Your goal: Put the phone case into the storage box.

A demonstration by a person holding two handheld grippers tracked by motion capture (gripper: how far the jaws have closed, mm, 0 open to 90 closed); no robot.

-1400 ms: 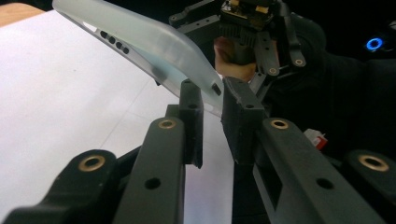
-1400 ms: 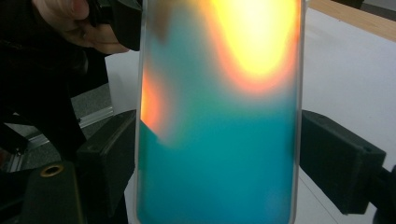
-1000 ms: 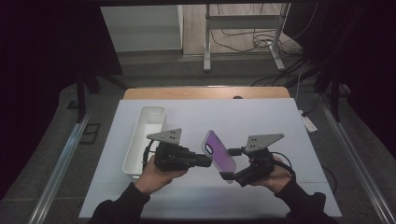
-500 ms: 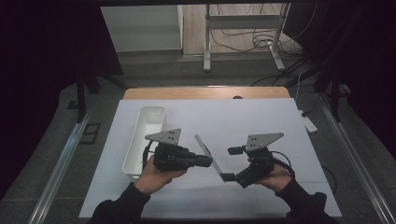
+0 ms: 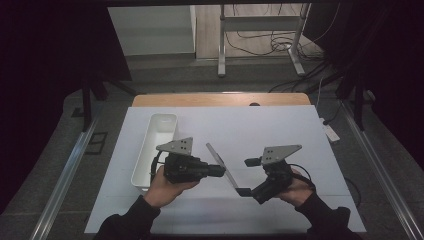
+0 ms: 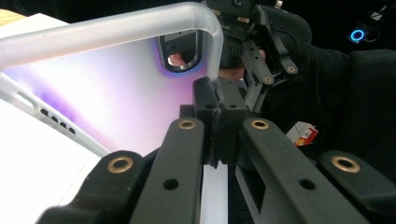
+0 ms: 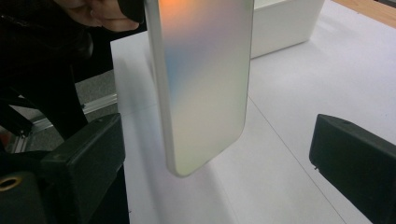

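Since a second ago the right tool has just been opening and now stands wide around the phone case, untouching; the left tool alone stays clamped on its edge, completing the handover above the table.

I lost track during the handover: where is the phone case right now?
In the high view the phone case hangs above the white table, between the two grippers, clamped at its edge by the left gripper; the right gripper stands open beside it.
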